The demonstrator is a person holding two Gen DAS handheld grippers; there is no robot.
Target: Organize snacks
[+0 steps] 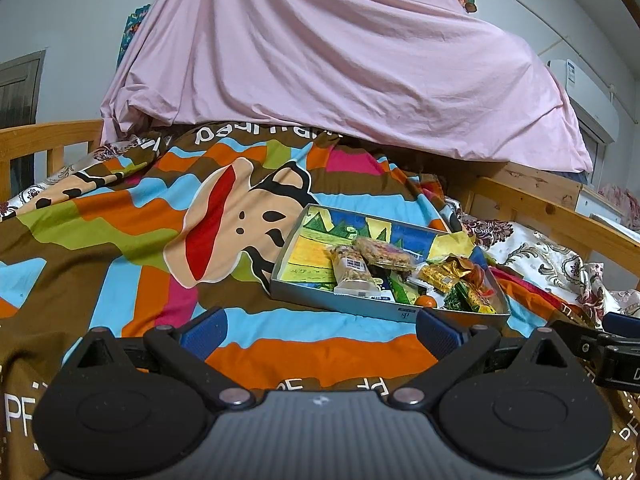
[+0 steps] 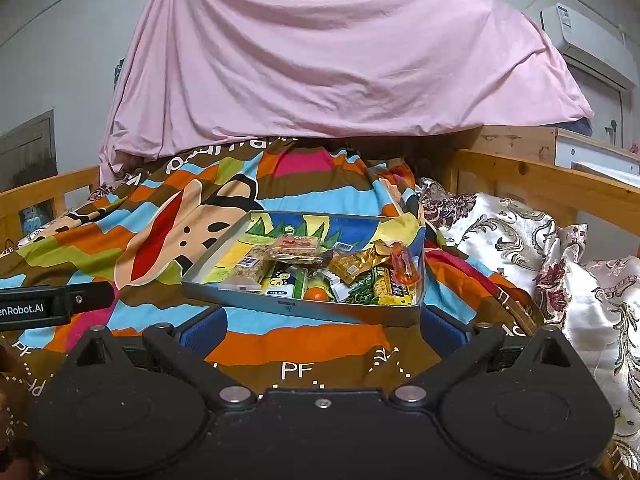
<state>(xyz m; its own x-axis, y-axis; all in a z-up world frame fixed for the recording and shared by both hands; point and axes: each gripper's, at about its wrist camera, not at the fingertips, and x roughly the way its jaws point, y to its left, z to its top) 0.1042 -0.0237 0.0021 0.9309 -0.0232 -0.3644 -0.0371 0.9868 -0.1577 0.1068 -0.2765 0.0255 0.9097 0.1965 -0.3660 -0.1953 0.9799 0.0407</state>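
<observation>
A shallow grey tray (image 2: 280,307) with a brightly printed floor is seen resting on a striped cartoon-print blanket (image 1: 120,248) spread over a wooden-railed bed (image 2: 540,184), with a pink sheet (image 2: 320,60) draped behind it. The snacks are gathered inside the tray, heaped toward its near right corner: two clear-wrapped cereal bars (image 1: 354,270), a gold foil packet (image 2: 354,266), an orange wrapped sweet (image 2: 404,266), green and yellow packets (image 2: 386,290), a small orange fruit (image 2: 316,294) and a yellow-and-white sachet (image 2: 276,280). The far left part of the tray is left bare, and no snack is seen lying on the blanket outside it. The left gripper (image 1: 320,330) is held low in front of the tray with its blue-padded fingers spread wide and nothing between them; the right gripper (image 2: 322,326) is held likewise, released and empty, just short of the tray's near wall. This arrangement would fit either a pile yet to be sorted or snacks already collected. Trouble could be expected from the soft, rumpled bedding: the tray could be tipped or slid if its wall were pushed by a finger. The overlapping slippery wrappers could be dragged out together when only one is pinched, and the round fruit could be rolled out over the low wall.
</observation>
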